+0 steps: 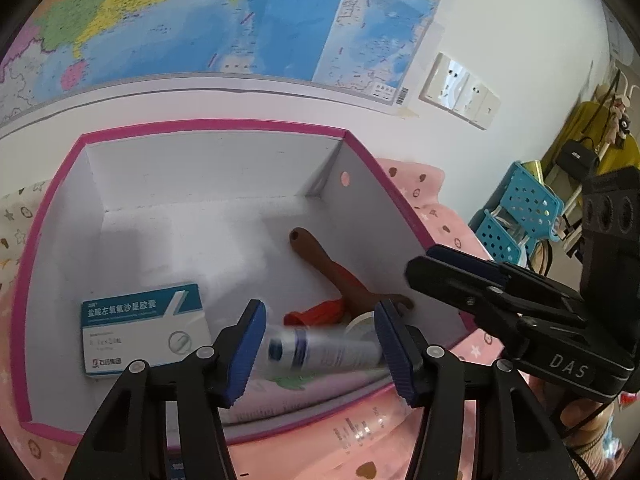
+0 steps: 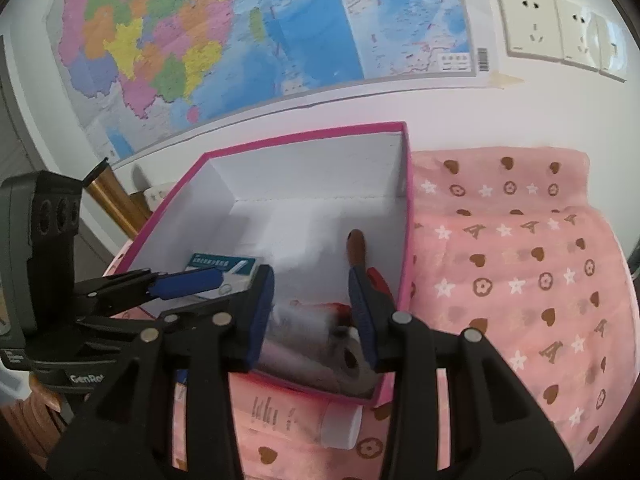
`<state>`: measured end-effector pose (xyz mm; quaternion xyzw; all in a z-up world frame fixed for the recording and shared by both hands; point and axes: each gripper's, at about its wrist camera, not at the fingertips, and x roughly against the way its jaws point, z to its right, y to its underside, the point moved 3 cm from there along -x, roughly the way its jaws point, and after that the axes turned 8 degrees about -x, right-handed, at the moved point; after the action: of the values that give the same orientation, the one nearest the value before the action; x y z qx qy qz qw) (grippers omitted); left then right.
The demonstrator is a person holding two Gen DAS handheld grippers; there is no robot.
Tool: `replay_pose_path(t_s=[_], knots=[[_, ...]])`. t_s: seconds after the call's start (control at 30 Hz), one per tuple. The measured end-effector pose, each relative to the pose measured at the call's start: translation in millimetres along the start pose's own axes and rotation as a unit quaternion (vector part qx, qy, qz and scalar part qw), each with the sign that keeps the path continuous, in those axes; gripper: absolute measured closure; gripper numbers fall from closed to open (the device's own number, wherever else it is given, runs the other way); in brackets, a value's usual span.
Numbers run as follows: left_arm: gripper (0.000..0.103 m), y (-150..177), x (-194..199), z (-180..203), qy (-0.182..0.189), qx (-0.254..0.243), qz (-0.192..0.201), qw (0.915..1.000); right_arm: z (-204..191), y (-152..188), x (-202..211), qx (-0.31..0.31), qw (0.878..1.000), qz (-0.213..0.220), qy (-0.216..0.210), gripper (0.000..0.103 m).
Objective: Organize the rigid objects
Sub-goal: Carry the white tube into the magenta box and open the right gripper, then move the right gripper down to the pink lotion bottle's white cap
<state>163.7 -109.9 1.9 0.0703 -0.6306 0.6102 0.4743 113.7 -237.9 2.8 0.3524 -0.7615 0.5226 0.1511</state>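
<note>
Box (image 1: 384,168), pink-rimmed and white inside, sits on pink patterned cloth (image 2: 520,280) against the wall under a map (image 1: 200,20). Inside: medicine carton (image 1: 144,328) flat at left, brown-handled tool (image 1: 328,268) along the right wall, orange item (image 1: 316,314), tape roll (image 2: 352,360). Left gripper (image 1: 320,354) spread over the box, a blurred bottle (image 1: 320,350) between its pads; contact unclear. Right gripper (image 2: 312,316) also spread, above the box's near right corner. Tube (image 2: 304,420) lies on the cloth just outside the near wall.

Left gripper (image 1: 320,350) fingers (image 1: 248,352) straddle tube (image 1: 324,350) over box (image 1: 224,126).
</note>
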Motion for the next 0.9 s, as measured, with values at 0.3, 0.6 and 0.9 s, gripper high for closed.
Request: replay_pose_path(t_s=[0.3,0.6,0.9], knots=[[0.044,20,42,4,-0.015,-0.03,0.052,0.9981,1,9,24,-0.008,1.0,0.015,-0.023,0.062],[0.034,66,91,-2,-0.027,-0.042,0.087,0.995,-2,39,63,0.001,0.998,0.031,-0.06,0.055],[0.034,114,70,3,0.0,-0.022,0.028,0.9994,23,87,38,-0.038,0.997,-0.034,-0.051,0.053]])
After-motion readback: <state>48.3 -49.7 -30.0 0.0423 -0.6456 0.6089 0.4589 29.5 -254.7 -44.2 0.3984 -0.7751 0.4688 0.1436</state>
